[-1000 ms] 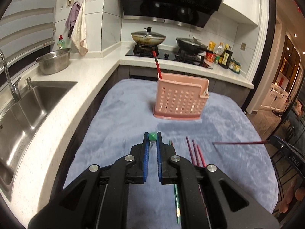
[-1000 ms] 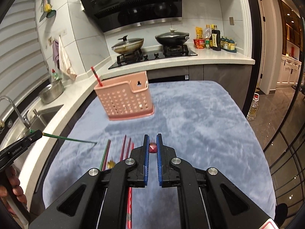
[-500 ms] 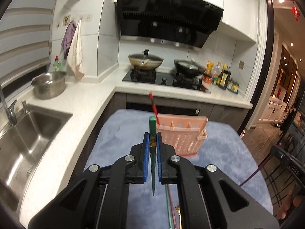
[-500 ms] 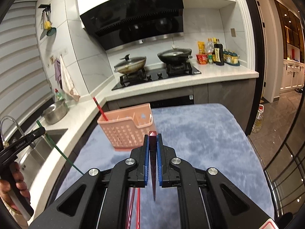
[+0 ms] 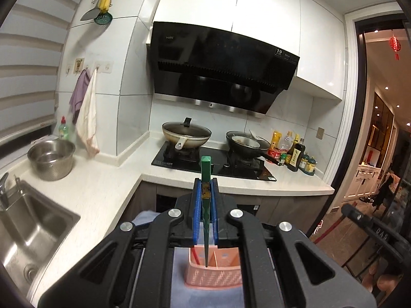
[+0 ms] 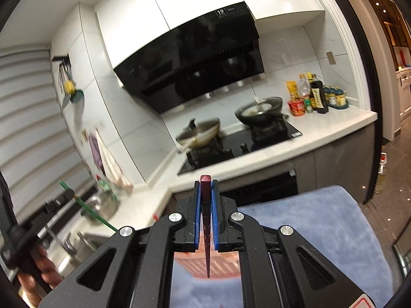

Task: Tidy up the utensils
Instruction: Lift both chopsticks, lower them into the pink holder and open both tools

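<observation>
1. A green chopstick [image 5: 205, 200] is pinched upright between the blue pads of the left hand-held gripper [image 5: 205, 187], square end up and thin tip down.
2. Its tip is held just above or just inside the open top of the pink basket [image 5: 213, 274], which is seen below the gripper; which of the two cannot be told.
3. A dark red chopstick [image 6: 206, 220] is clamped the same way in the right hand-held gripper [image 6: 205, 187], its point hanging over the basket [image 6: 221, 264].
4. The basket is perforated plastic, divided into compartments, with a red stick [image 5: 195, 258] leaning in its left part.
5. It stands on a fuzzy blue cloth [image 6: 308, 231] covering the bench.
6. From the right wrist view, the left gripper [image 6: 51, 205] and its green chopstick [image 6: 87, 209] are seen at the left, blurred.
</observation>
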The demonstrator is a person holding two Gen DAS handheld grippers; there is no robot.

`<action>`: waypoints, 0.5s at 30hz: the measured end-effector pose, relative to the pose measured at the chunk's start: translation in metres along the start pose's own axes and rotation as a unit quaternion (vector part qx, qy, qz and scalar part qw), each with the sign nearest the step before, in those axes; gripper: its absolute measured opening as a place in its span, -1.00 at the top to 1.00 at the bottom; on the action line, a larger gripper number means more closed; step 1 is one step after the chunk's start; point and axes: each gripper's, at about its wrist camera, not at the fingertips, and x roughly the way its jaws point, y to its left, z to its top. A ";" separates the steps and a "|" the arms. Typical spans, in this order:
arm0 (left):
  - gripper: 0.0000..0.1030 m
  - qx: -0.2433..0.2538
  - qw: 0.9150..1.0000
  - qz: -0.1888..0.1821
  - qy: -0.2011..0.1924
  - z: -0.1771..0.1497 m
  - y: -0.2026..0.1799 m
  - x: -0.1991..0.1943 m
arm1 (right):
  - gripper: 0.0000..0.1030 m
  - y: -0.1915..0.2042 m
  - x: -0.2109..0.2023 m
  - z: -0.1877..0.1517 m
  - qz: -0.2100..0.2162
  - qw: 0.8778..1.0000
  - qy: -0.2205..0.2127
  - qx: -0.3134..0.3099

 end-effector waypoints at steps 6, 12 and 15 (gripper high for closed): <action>0.87 -0.003 1.000 0.002 0.018 -0.005 0.003 0.045 | 0.87 0.010 0.043 0.015 0.003 1.000 -0.012 -0.005; 0.87 -0.013 0.999 0.003 0.053 -0.032 0.013 0.081 | 0.87 -0.002 0.091 -0.006 -0.011 0.999 0.035 -0.001; 0.87 -0.009 0.998 0.007 0.067 -0.047 0.015 0.090 | 0.86 -0.008 0.107 -0.021 -0.019 0.998 0.059 -0.005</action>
